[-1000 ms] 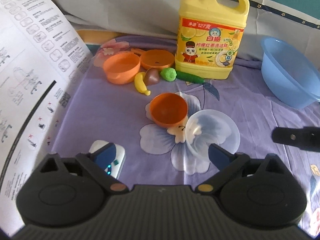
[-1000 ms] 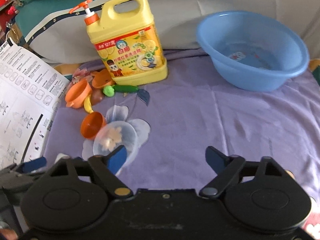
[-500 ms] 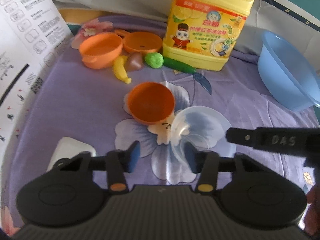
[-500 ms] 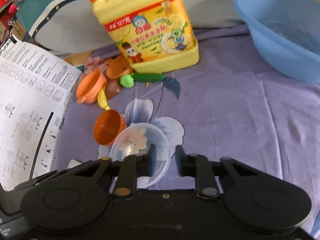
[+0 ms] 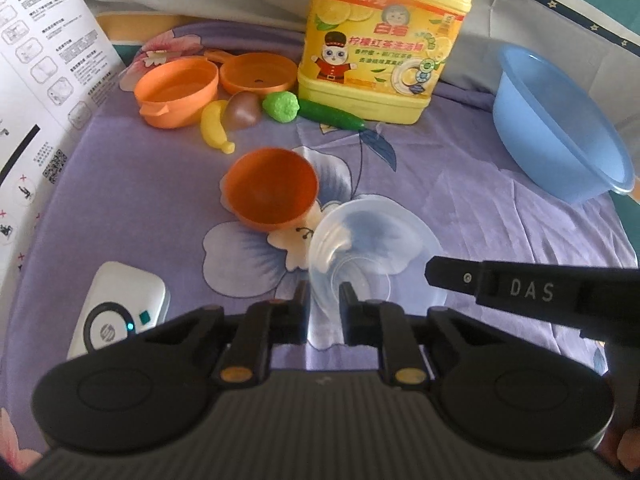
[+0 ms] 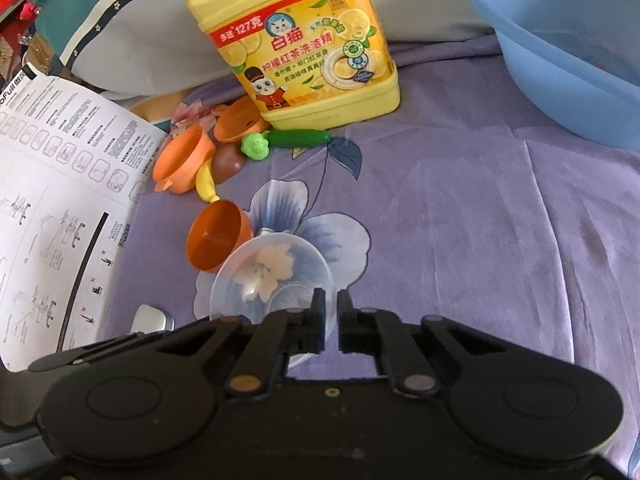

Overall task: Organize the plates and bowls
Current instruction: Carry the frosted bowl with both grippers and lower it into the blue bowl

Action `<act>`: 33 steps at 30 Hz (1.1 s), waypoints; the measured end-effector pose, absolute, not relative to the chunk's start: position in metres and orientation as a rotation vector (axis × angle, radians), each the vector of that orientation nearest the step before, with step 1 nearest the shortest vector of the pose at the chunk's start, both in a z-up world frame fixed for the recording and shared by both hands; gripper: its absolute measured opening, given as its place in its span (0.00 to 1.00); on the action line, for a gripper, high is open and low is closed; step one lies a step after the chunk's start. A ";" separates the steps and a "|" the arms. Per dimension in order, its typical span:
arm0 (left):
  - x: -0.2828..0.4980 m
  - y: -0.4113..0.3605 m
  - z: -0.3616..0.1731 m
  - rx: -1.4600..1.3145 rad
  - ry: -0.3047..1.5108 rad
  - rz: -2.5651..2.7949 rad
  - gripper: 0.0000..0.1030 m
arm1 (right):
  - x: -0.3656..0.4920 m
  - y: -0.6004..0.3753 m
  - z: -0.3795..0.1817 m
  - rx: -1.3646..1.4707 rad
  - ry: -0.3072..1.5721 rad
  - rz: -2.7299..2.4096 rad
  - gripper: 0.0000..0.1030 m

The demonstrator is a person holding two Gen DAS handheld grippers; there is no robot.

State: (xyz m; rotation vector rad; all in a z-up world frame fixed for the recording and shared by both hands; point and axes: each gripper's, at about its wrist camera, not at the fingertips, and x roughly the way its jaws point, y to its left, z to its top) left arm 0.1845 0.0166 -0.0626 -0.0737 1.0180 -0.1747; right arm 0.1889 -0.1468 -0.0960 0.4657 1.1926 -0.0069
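A clear plastic bowl (image 5: pixel 372 244) lies tilted on the purple floral cloth, next to a small orange bowl (image 5: pixel 272 190) tipped on its side. My left gripper (image 5: pixel 323 294) is nearly shut, its jaws on either side of the clear bowl's near rim. My right gripper (image 6: pixel 329 305) is nearly shut on the clear bowl's (image 6: pixel 272 276) right rim; it reaches in from the right in the left wrist view (image 5: pixel 432 272). The orange bowl (image 6: pixel 218 240) touches the clear one. An orange pot (image 5: pixel 176 92) and an orange lid (image 5: pixel 258 74) lie further back.
A yellow detergent jug (image 5: pixel 386 40) stands at the back. A blue basin (image 5: pixel 560 128) sits at the right. Toy banana (image 5: pixel 214 130), potato, green vegetable (image 5: pixel 282 106) and pepper lie near the pot. A white device (image 5: pixel 116 312) and a manual (image 5: pixel 36 80) are at left.
Both grippers have moved forward to the clear bowl and closed from wide open to nearly shut around its rim. The bowl has tilted up a little.
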 end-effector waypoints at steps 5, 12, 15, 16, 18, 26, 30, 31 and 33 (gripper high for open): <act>0.166 0.013 -0.050 -0.069 1.007 -0.192 0.14 | 0.171 -0.151 -0.079 0.469 1.177 -0.002 0.06; 0.131 0.005 -0.031 -0.066 0.997 -0.216 0.14 | 0.133 -0.158 -0.053 0.480 1.157 -0.002 0.06; 0.113 0.000 -0.024 -0.058 0.992 -0.229 0.14 | 0.112 -0.163 -0.042 0.487 1.150 -0.008 0.06; 0.107 -0.002 -0.022 -0.056 0.991 -0.233 0.14 | 0.105 -0.164 -0.039 0.489 1.148 -0.010 0.06; 0.096 -0.006 -0.018 -0.051 0.986 -0.241 0.14 | 0.090 -0.167 -0.033 0.492 1.144 -0.014 0.06; 0.054 -0.024 -0.002 -0.018 0.970 -0.276 0.14 | 0.044 -0.179 -0.010 0.499 1.118 -0.028 0.06; 0.033 -0.034 0.003 0.001 0.959 -0.302 0.14 | 0.022 -0.185 -0.002 0.502 1.107 -0.036 0.06; 0.029 -0.036 0.004 0.008 0.958 -0.308 0.14 | 0.016 -0.187 -0.001 0.503 1.106 -0.040 0.06; 0.020 -0.041 0.003 0.025 0.959 -0.320 0.14 | 0.006 -0.190 0.000 0.508 1.108 -0.047 0.06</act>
